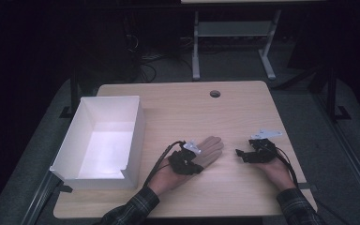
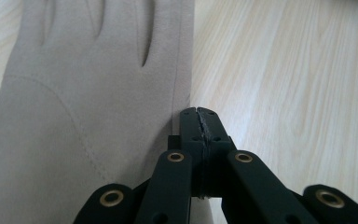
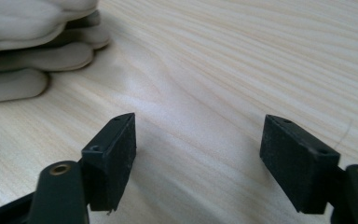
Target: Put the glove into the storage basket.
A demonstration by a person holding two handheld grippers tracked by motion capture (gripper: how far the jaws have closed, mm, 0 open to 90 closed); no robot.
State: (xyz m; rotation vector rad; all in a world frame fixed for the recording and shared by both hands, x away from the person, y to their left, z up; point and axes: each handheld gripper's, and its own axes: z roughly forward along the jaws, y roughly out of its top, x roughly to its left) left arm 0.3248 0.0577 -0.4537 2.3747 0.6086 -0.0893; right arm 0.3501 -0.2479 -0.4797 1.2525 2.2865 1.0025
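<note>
The left gripper [image 2: 200, 114] has its fingers pressed together, pinching the edge of a beige glove [image 2: 84, 107] that lies flat on the wooden surface [image 1: 243, 117]. The right gripper [image 3: 198, 154] rests nearby, fingers wide apart and empty, the glove's fingertips just beyond them

No readable text, label, brand, number or sign anywhere in view: glove [image 1: 209, 150], white box [image 1: 104, 140], table [image 1: 225, 112] and both tools carry no legible marking.
</note>
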